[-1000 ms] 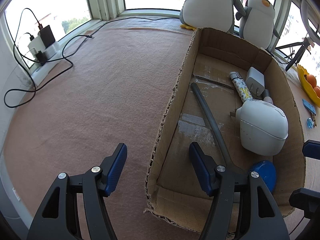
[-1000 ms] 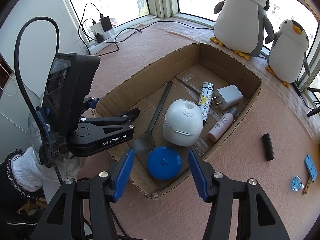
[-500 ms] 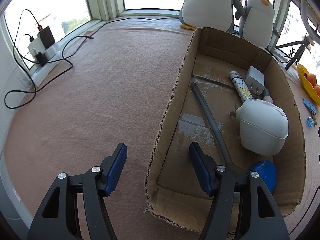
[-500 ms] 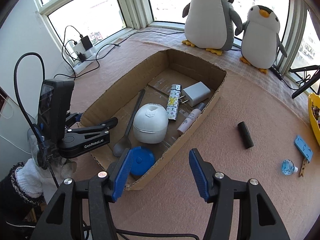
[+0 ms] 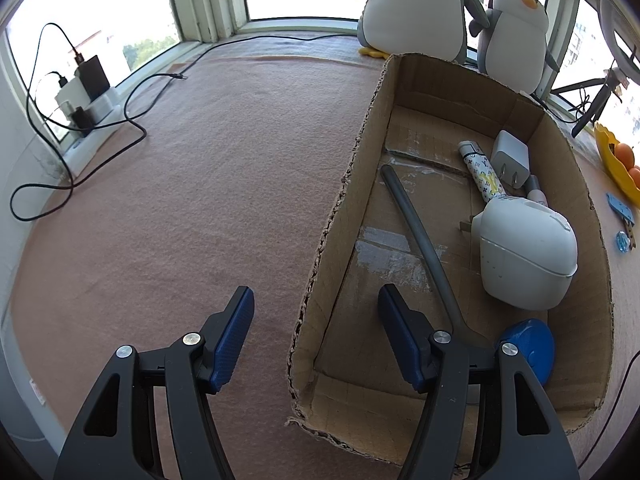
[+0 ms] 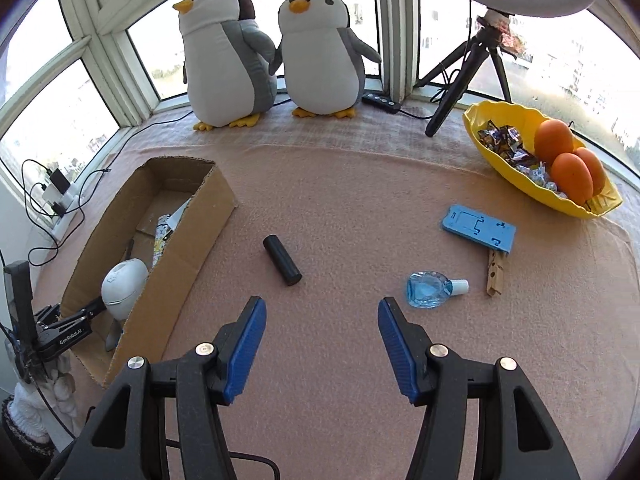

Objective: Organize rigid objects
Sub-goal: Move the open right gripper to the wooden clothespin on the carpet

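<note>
A cardboard box (image 5: 340, 216) (image 6: 188, 252) holds a white rounded device (image 5: 524, 256), a grey spoon (image 5: 420, 240), a blue disc (image 5: 532, 344), a patterned lighter (image 5: 482, 172) and a white charger (image 5: 510, 158). My left gripper (image 5: 316, 312) is open and empty, straddling the box's near left wall. My right gripper (image 6: 320, 320) is open and empty above the pink cloth. Ahead of it lie a black cylinder (image 6: 282, 260), a blue clear bottle (image 6: 430, 290), a wooden clothespin (image 6: 496, 274) and a blue phone stand (image 6: 478, 230).
Two plush penguins (image 6: 272, 56) stand at the window. A yellow bowl (image 6: 516, 176) with oranges and sweets sits far right. A tripod (image 6: 464, 76) stands behind it. A power strip with cables (image 5: 80, 108) lies at the left edge.
My right gripper has swung away from the box to the right, now facing the loose objects on the cloth. The left gripper has stayed still.
</note>
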